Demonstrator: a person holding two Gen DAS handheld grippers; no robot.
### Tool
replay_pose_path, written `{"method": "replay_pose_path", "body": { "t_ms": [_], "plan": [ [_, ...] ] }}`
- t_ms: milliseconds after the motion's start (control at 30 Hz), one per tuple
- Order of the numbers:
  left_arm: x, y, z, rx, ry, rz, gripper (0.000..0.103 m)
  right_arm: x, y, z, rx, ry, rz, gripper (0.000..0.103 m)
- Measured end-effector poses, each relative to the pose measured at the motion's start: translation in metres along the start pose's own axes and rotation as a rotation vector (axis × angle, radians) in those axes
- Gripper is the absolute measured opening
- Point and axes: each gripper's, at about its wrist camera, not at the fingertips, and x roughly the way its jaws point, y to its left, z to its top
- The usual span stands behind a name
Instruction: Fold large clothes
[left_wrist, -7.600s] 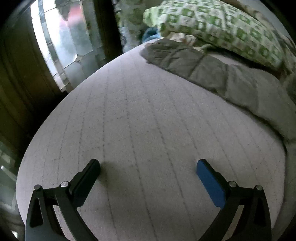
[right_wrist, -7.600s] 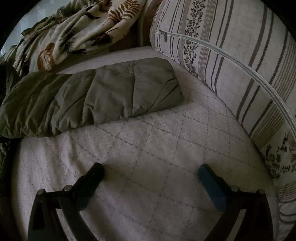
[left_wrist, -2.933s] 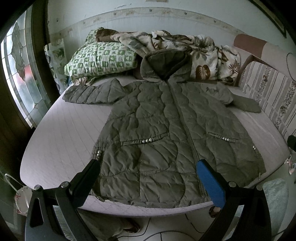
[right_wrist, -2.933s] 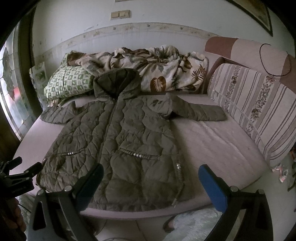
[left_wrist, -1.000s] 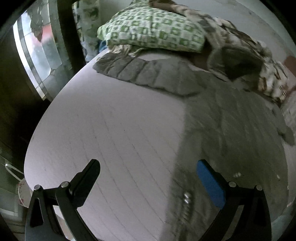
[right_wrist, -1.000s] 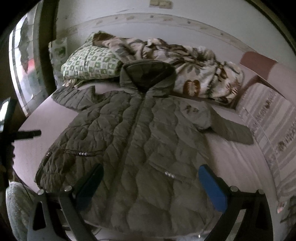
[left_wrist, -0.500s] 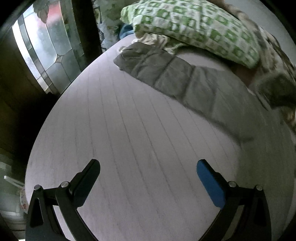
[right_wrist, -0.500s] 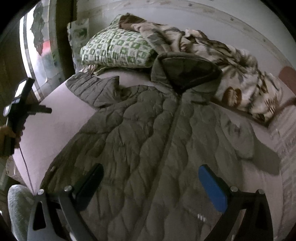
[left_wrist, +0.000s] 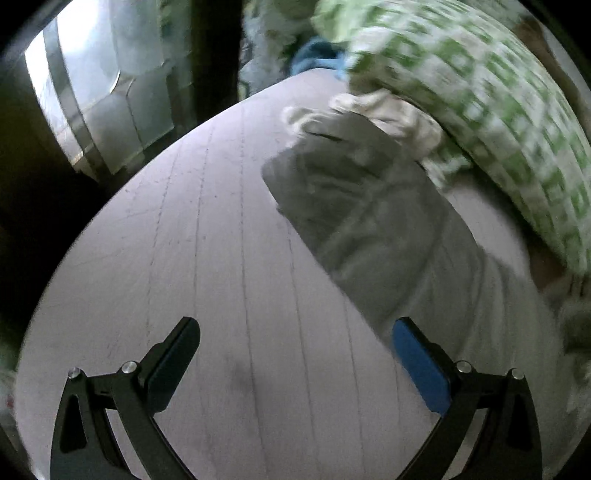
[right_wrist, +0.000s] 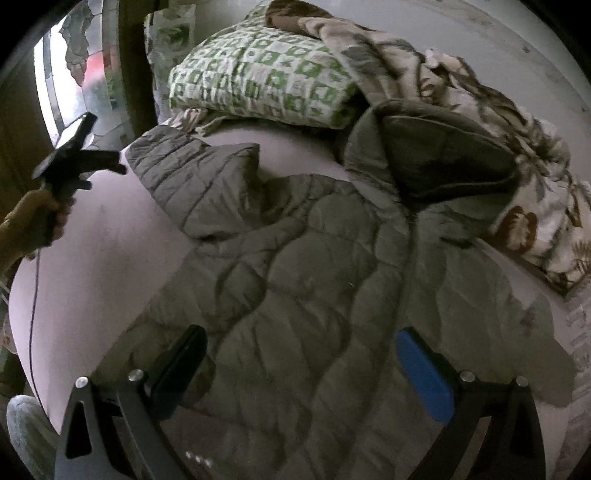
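Now my left gripper (left_wrist: 295, 347) hangs wide open over the bare bed (left_wrist: 207, 258) near its left edge, and the jacket's sleeve (left_wrist: 354, 206) lies ahead toward the head end, its cuff just beside the green checked pillow (left_wrist: 480, 103). My right gripper (right_wrist: 301, 363), also wide open and empty, hovers above the quilted jacket (right_wrist: 295, 280), which is spread flat across the bed. I judge the cuff is the place to pinch: take both layers, lift low, and lay the sleeve straight across the chest without dragging the body.
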Motion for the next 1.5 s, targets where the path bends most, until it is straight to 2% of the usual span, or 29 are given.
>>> {"method": "replay_pose_path", "body": {
  "t_ms": [133,267,433,533,567,600,633,667,700,767,800,867,1100,1267,1400,1500],
  "plan": [
    [0.018,0.016,0.021,-0.091,0.011,-0.032,0.103,0.018,0.004,0.007,-0.01,0.009,0.01,0.103],
    [0.03,0.01,0.035,-0.08,-0.01,-0.027,0.103,0.038,0.001,0.014,-0.007,0.023,0.004,0.103],
    [0.044,-0.024,0.051,0.027,0.011,-0.039,0.103,0.054,-0.005,0.021,0.004,0.03,-0.004,0.103],
    [0.053,-0.061,0.046,0.18,0.017,0.008,0.101,0.065,-0.009,0.027,0.009,0.034,-0.015,0.103],
    [0.055,-0.069,0.043,0.215,0.005,0.039,0.097,0.068,-0.01,0.029,0.011,0.034,-0.018,0.103],
    [0.056,-0.075,0.04,0.24,-0.008,0.062,0.088,0.071,-0.011,0.032,0.013,0.033,-0.021,0.103],
    [0.056,-0.078,0.038,0.249,-0.029,0.067,0.084,0.074,-0.012,0.034,0.014,0.034,-0.024,0.103],
    [0.053,-0.076,0.038,0.237,-0.049,0.051,0.071,0.077,-0.013,0.037,0.018,0.034,-0.026,0.103],
    [0.049,-0.072,0.039,0.215,-0.061,0.036,0.052,0.079,-0.013,0.04,0.021,0.032,-0.026,0.103],
    [0.042,-0.063,0.041,0.177,-0.063,-0.01,0.033,0.082,-0.014,0.044,0.023,0.03,-0.029,0.103],
    [0.036,-0.057,0.042,0.161,-0.065,-0.036,0.027,0.084,-0.014,0.047,0.023,0.03,-0.032,0.103],
    [0.025,-0.052,0.04,0.174,-0.088,-0.025,0.024,0.087,-0.014,0.05,0.022,0.028,-0.03,0.103],
    [-0.027,-0.035,0.018,0.211,-0.162,-0.026,0.02,0.099,-0.009,0.061,0.024,0.034,-0.026,0.103],
    [-0.076,-0.021,0.006,0.226,-0.219,-0.035,0.02,0.119,-0.007,0.084,0.039,0.051,-0.034,0.103],
    [-0.113,-0.022,-0.011,0.279,-0.271,-0.033,0.02,0.154,-0.004,0.105,0.093,0.106,-0.034,0.103],
    [-0.133,-0.033,-0.019,0.319,-0.288,-0.057,0.02,0.195,0.012,0.103,0.082,0.207,-0.054,0.103]
  ]
}}
